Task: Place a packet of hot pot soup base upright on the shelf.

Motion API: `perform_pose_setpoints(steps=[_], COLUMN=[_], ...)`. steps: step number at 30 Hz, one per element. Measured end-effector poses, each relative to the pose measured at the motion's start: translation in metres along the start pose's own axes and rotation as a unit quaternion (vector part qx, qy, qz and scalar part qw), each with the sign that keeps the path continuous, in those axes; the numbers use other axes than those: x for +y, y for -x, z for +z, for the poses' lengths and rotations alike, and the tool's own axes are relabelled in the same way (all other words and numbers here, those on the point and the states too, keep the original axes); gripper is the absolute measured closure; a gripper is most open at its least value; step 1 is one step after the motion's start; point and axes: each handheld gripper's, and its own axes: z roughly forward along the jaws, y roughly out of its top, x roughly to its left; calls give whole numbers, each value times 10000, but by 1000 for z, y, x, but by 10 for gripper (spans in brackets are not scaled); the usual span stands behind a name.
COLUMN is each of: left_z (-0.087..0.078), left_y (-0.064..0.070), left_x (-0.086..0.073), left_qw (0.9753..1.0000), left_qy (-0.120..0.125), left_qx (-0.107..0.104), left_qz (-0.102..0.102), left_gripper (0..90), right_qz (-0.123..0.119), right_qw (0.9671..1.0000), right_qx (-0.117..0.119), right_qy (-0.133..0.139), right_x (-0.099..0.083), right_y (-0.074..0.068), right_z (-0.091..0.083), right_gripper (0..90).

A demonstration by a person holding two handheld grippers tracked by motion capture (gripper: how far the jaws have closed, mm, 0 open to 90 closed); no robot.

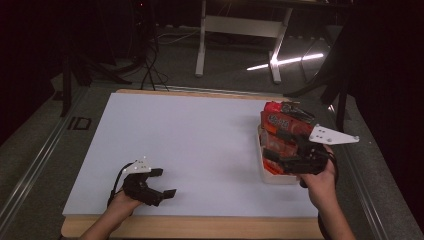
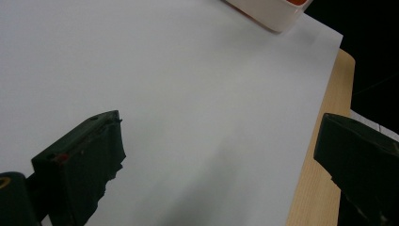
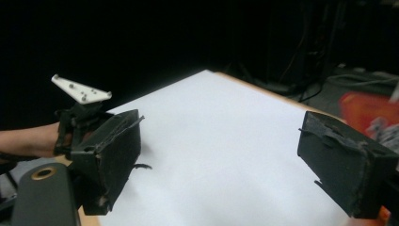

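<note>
At the near left corner of the white sheet [image 1: 200, 145], the left gripper [image 1: 169, 182] is hovering low over the paper with its jaws spread wide and nothing between them. Its own view is showing bare white paper across the gap, with the wooden table edge [image 2: 324, 155] running along the right side and a corner of a white tray [image 2: 270, 12] at the top. Across the middle, the sheet is lying flat on the table. Over at the right edge of the sheet, the white tray [image 1: 267, 175] is sitting with red snack packets [image 1: 280, 125] piled in it. The right gripper [image 1: 277, 145] is hanging just above that pile, its jaws standing wide apart and gripping nothing. In the right gripper view a blurred red packet [image 3: 364, 108] is showing behind the right-hand jaw, and the left gripper [image 3: 124, 157] is sitting far across the sheet.
</note>
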Motion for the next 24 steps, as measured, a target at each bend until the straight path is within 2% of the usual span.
perform_pose_setpoints(steps=[2,3,4,9,12,13,16,17,20,24], left_z=[0,0,1,0,0,-1,-1,-1,-2,-3], left_y=[1,1,1,2,2,2,2,3,4,6], left_x=[0,0,0,0,0,1,1,1,1,2], left_qw=[10000,10000,10000,10000,10000,10000,10000,9999,9998,9997], left_qy=[-26,-26,-15,22,23,36,40,66,113,154], left_qx=[21,21,19,1,5,-5,-2,1,-1,4], left_qz=[26,26,30,50,55,59,82,108,151,210], left_gripper=[24,24,24,24,24,24,24,24,24,24], right_qz=[-37,-37,54,111,68,38,40,-11,-137,-140], right_qw=[10000,10000,9998,9987,9983,9977,9975,9970,9962,9956], right_qx=[70,70,121,213,182,162,162,187,108,121], right_qy=[-60,-60,-161,-449,-547,-652,-680,-746,-859,-919], right_x=[-11,-11,-21,-44,-52,-60,-62,-72,-83,-89], right_y=[-3,-3,-4,-9,-10,-12,-13,-16,-18,-18], right_z=[6,6,13,30,36,41,42,46,48,48], right_gripper=[137,137,138,138,138,138,138,138,138,138])
